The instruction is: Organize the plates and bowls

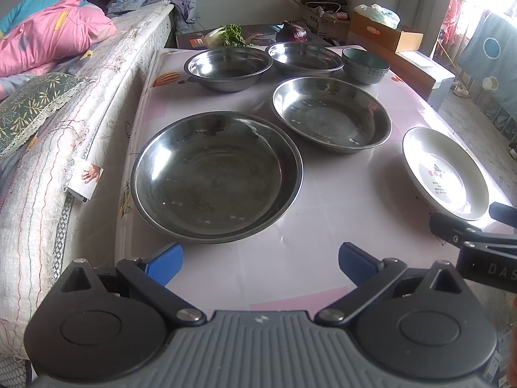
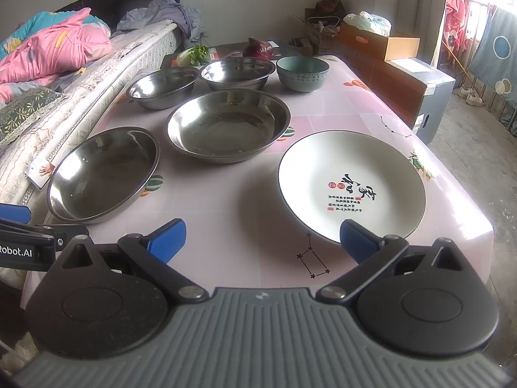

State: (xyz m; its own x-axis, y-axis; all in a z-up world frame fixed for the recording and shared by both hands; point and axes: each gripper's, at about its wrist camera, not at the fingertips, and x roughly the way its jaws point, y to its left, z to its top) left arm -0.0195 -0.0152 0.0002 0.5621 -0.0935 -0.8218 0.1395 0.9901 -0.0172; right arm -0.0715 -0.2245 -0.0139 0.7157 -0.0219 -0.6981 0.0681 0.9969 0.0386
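Nearest you, your left gripper [image 1: 260, 263] and right gripper [image 2: 262, 237] hover wide open, empty. Just beyond: large round steel plate [image 1: 216, 176], white ceramic plate with calligraphy [image 2: 352, 190]. Farther: steel bowls, a seemingly teal ceramic bowl [image 2: 302, 73].

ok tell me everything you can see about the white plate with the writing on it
The white plate looks like glazed ceramic, round and shallow, with a thin dark rim. Black brush calligraphy, small lines of text and red seals sit in its well. It lies flat and empty on the pink patterned tablecloth near the table's right front corner, apart from the steel dishes. The right gripper is open just before its near edge; contact isn't clear.
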